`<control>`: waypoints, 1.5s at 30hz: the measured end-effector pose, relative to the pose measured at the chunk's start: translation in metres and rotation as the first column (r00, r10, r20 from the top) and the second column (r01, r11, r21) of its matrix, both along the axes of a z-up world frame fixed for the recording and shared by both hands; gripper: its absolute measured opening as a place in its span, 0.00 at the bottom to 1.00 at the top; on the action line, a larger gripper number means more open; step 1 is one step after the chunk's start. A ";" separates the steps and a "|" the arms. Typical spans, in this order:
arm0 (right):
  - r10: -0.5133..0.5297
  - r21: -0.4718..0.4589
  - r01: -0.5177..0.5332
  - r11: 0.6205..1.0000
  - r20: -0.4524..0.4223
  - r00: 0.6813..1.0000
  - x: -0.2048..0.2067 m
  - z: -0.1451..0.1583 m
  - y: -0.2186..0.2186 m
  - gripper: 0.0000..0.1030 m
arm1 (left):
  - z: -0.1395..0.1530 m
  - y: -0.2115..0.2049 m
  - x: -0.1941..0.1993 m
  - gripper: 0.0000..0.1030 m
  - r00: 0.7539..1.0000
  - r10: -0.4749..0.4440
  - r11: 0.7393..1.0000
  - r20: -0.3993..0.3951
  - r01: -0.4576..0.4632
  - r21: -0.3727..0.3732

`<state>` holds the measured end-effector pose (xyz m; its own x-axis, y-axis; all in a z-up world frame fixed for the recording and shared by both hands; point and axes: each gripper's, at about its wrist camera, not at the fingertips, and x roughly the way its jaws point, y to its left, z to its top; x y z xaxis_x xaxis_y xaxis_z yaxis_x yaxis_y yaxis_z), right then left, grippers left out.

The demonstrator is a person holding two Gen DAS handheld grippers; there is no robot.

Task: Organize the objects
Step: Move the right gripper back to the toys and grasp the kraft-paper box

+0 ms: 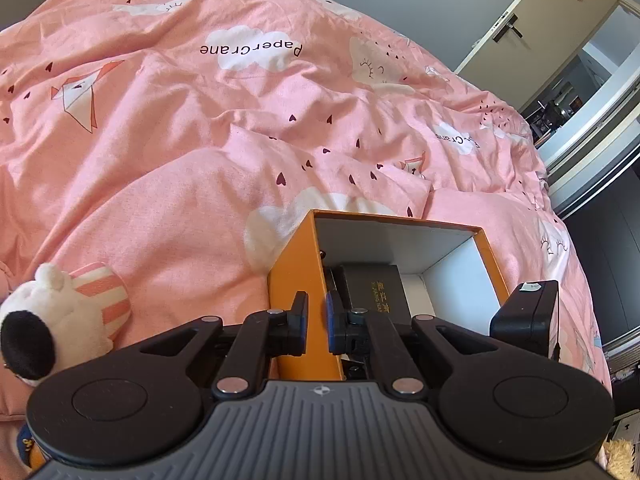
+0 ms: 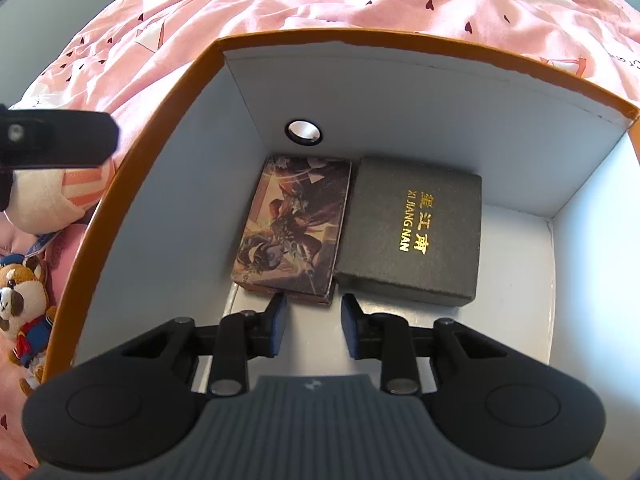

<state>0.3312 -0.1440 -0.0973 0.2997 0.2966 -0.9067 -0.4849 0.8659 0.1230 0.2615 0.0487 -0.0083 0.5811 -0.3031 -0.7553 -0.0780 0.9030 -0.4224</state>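
Note:
An orange box (image 1: 296, 280) with a white inside lies on the pink bedspread. My left gripper (image 1: 317, 320) is shut on its left wall, one finger outside and one inside. In the right wrist view the box (image 2: 132, 184) holds a card box with a dark picture (image 2: 292, 232) and a black box with gold letters (image 2: 412, 232), side by side on its floor. The black box also shows in the left wrist view (image 1: 376, 288). My right gripper (image 2: 314, 326) is open and empty inside the box, just in front of the two small boxes.
A white plush with a pink striped part (image 1: 60, 312) lies left of the orange box, and it also shows in the right wrist view (image 2: 48, 196). A small brown plush dog (image 2: 22, 300) lies further left. The bed's edge, a door (image 1: 532, 28) and the floor are at the right.

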 end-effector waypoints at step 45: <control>0.275 -0.140 -0.244 0.960 0.292 0.916 -0.245 0.011 0.098 0.51 | -0.033 0.035 -0.210 0.13 0.985 -0.148 0.959 -0.093 0.166 0.232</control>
